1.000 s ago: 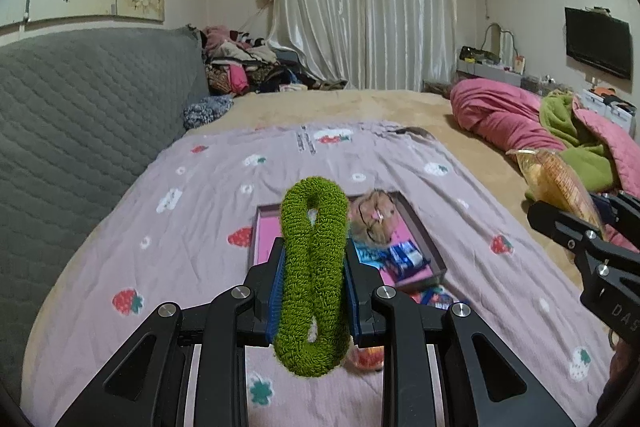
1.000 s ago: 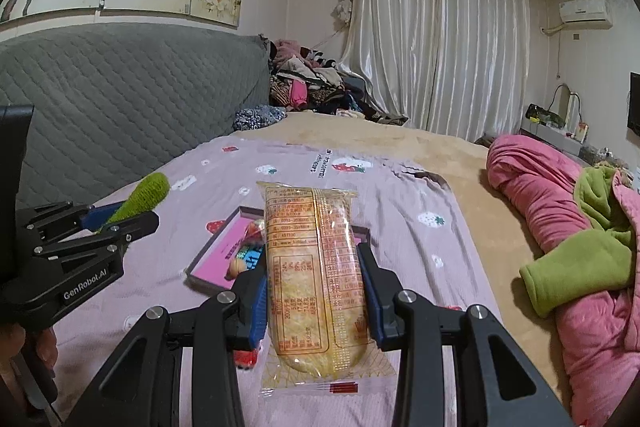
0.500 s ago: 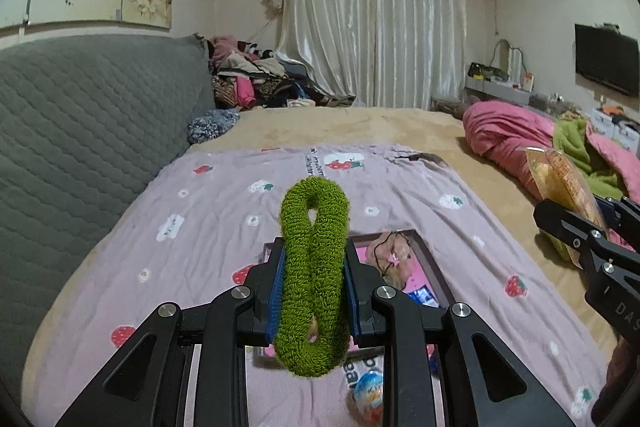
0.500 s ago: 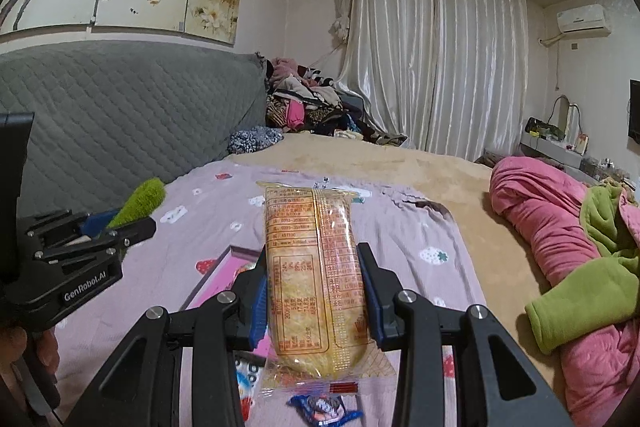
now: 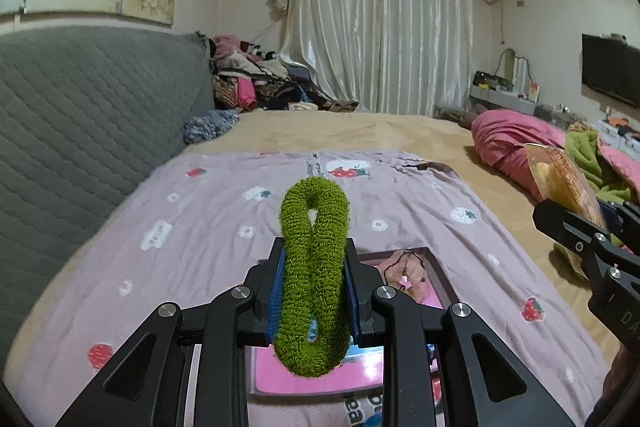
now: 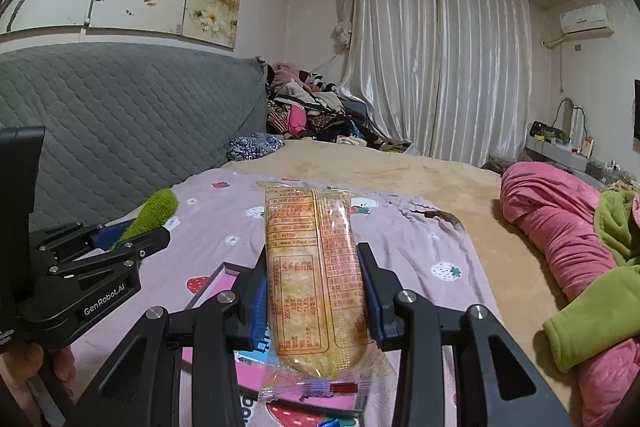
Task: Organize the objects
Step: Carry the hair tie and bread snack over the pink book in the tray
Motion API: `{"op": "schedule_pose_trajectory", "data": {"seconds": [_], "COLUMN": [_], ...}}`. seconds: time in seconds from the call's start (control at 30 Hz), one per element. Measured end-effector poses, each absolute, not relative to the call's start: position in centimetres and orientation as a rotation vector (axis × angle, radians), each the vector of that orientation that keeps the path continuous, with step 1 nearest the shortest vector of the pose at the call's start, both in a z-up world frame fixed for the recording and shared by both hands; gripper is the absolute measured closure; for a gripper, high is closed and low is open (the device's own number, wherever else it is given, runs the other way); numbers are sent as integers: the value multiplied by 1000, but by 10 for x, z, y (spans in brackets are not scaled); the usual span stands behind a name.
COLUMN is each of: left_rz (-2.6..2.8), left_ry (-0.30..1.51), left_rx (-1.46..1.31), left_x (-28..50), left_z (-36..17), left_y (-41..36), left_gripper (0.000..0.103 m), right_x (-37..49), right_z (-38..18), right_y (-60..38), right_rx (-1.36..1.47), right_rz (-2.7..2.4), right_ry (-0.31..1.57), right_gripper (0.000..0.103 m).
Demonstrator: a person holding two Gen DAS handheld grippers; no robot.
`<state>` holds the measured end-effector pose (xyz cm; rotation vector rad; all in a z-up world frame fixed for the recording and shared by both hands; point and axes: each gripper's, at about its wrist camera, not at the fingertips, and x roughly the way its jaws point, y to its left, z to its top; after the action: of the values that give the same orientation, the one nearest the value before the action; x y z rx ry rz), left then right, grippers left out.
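My left gripper (image 5: 314,297) is shut on a fuzzy green hair scrunchie (image 5: 314,279) and holds it upright above the bed. My right gripper (image 6: 316,301) is shut on a yellow snack packet (image 6: 314,283) in clear wrap. Below both lies a shallow box with a pink floor (image 5: 320,375), partly hidden by the grippers; a pinkish hair tie (image 5: 404,269) lies in it. The left gripper also shows at the left of the right wrist view (image 6: 132,239), and the right gripper shows at the right of the left wrist view (image 5: 568,223).
The bed has a lilac strawberry-print sheet (image 5: 224,219) over a tan blanket (image 5: 352,131). A grey quilted headboard (image 5: 80,115) stands at the left. Pink and green bedding (image 6: 568,247) is heaped at the right. Clothes (image 6: 312,111) are piled at the far end.
Both grippers have pulled back and tilted up, with their objects still held. The box has slid down toward the bottom of both views.
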<state>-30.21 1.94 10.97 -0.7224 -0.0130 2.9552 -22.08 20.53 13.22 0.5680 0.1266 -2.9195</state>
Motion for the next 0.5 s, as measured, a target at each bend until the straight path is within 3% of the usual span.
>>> {"op": "schedule_pose_trajectory", "data": {"seconds": [0.27, 0.5], "left_rz": [2941, 2952], "left_ry": [-79, 6], "left_rx": [-770, -825], "left_x": [-327, -343], "left_z": [65, 29], "left_y": [15, 12], "left_gripper": [77, 77], "right_x": [-243, -261], "right_z": [104, 69], "right_y": [198, 196], "right_rx": [608, 676], "right_rz": [-2885, -2870], "right_ry": [101, 78], "right_gripper": [64, 64]}}
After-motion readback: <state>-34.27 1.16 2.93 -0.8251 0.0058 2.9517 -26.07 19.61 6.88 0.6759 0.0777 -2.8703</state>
